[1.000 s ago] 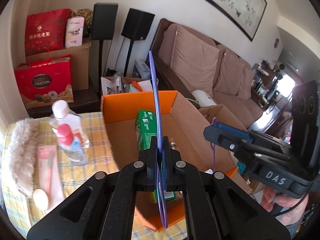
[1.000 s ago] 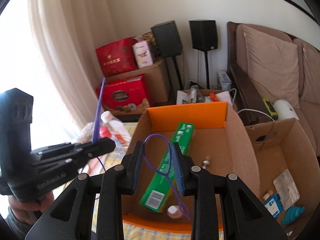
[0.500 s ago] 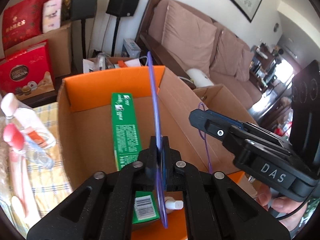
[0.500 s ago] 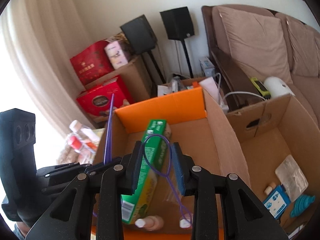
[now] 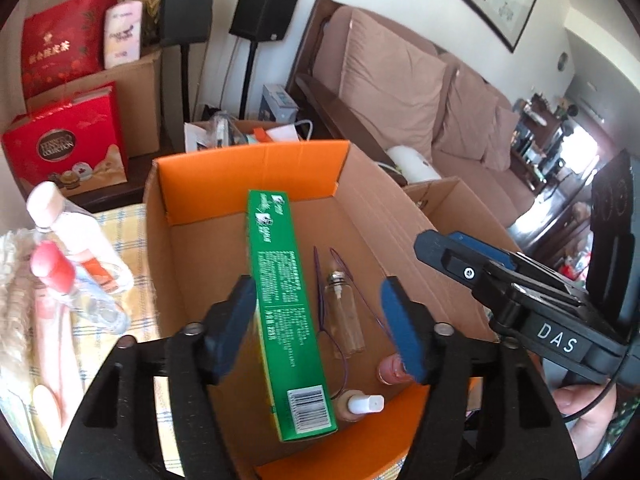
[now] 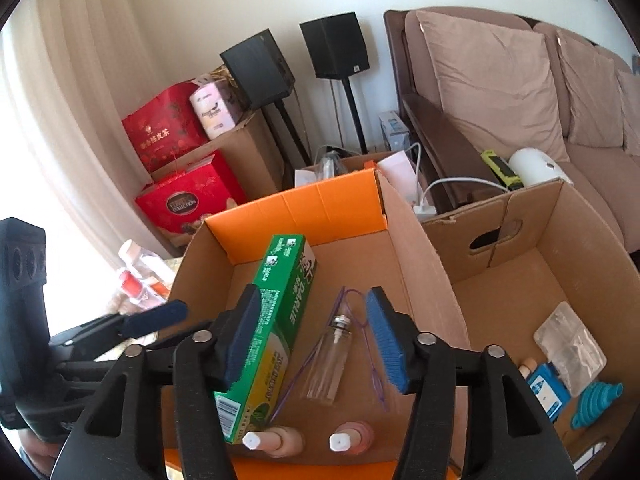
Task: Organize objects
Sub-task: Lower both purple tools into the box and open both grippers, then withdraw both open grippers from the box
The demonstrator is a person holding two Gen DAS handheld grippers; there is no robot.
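Dropped: thin purple strap [image 5: 320,304] now lies looped around glass vial [image 5: 345,316] in orange-lined box [image 5: 248,176]; both grippers' fingers [image 5: 394,332] [image 6: 386,344] released.

Notes from my feeds: thin purple looped cord [image 5: 320,300] [image 6: 374,364] lies slack on the floor of the orange-flapped cardboard box [image 5: 248,176] [image 6: 320,204], draped around a small clear glass bottle [image 5: 345,312] [image 6: 328,360] lying on its side. Long green carton [image 5: 286,312] [image 6: 272,336] rests tilted just left of that bottle. Two white-capped beige bottles [image 5: 360,404] [image 6: 272,438] lie by the box's near wall.
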